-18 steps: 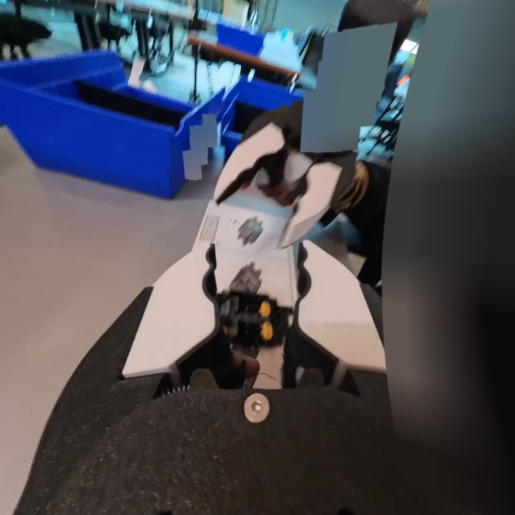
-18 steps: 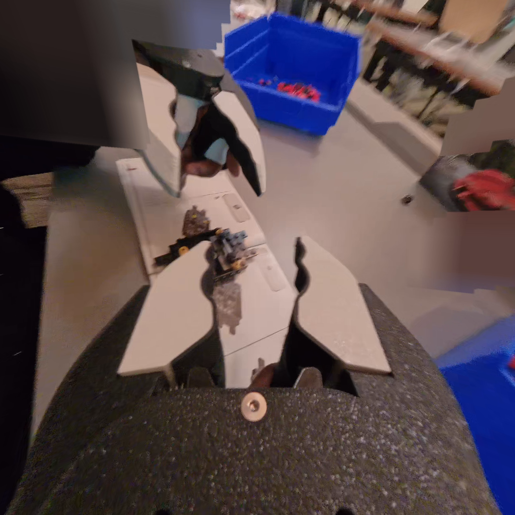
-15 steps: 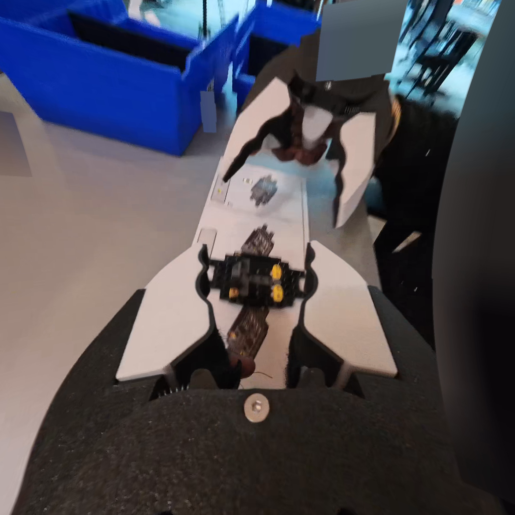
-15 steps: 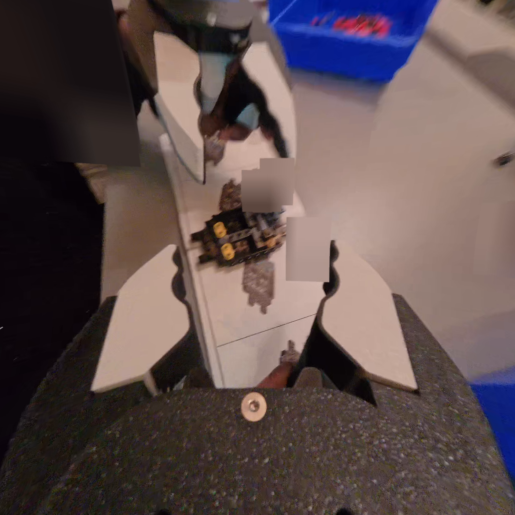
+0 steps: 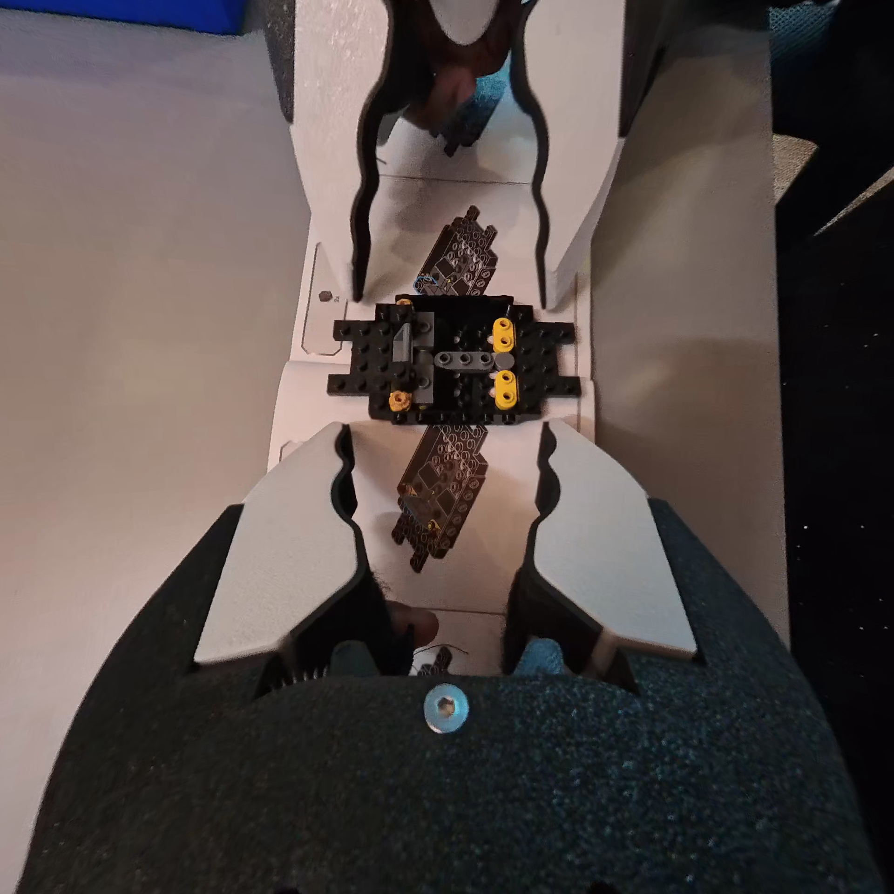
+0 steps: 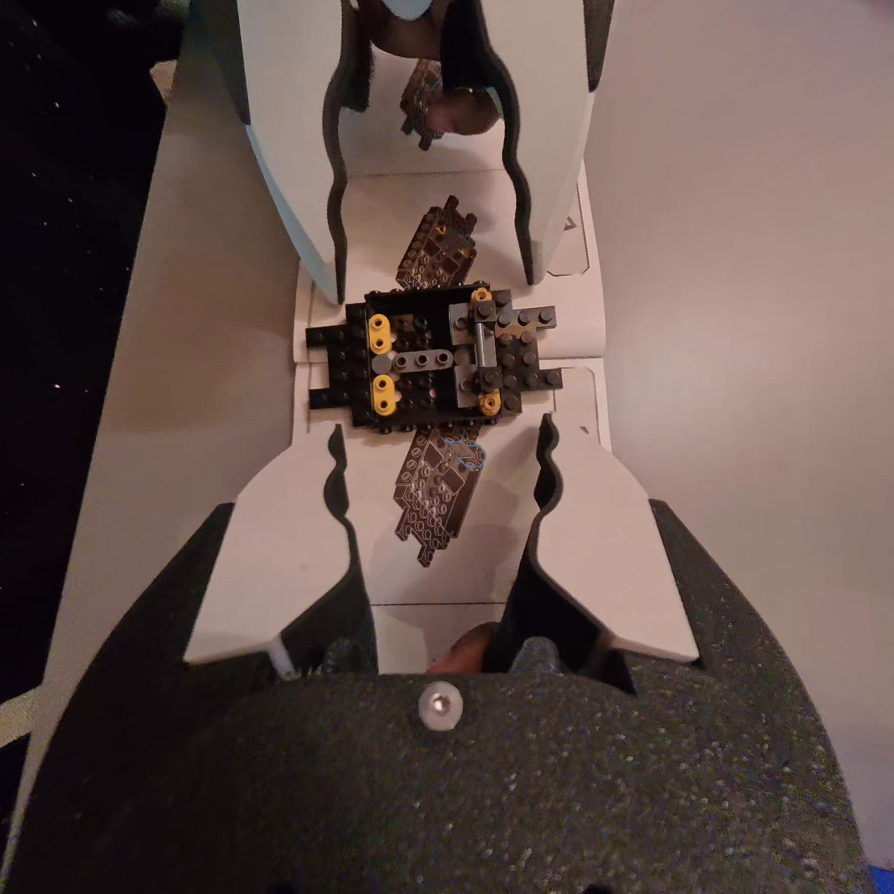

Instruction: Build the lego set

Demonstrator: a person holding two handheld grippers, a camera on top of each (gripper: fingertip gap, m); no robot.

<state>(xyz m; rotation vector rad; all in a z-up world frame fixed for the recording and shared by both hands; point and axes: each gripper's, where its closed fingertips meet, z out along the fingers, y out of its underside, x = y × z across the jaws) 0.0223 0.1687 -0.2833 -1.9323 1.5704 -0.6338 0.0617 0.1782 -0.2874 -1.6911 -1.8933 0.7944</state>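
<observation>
Lego model (image 5: 454, 360): black, yellow pieces, on booklet (image 5: 484, 508) (printed diagrams), between left gripper (image 5: 445, 430) and right gripper (image 6: 438, 425); both gape, holding nothing, fingertips just beside it.

pale table (image 5: 145, 290), blue bin edge (image 5: 121, 12), dark floor (image 6: 58, 193)

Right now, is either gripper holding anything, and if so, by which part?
Nothing is held. The left gripper and right gripper are both open, facing each other, with the lego model lying untouched on the instruction booklet between them.
</observation>
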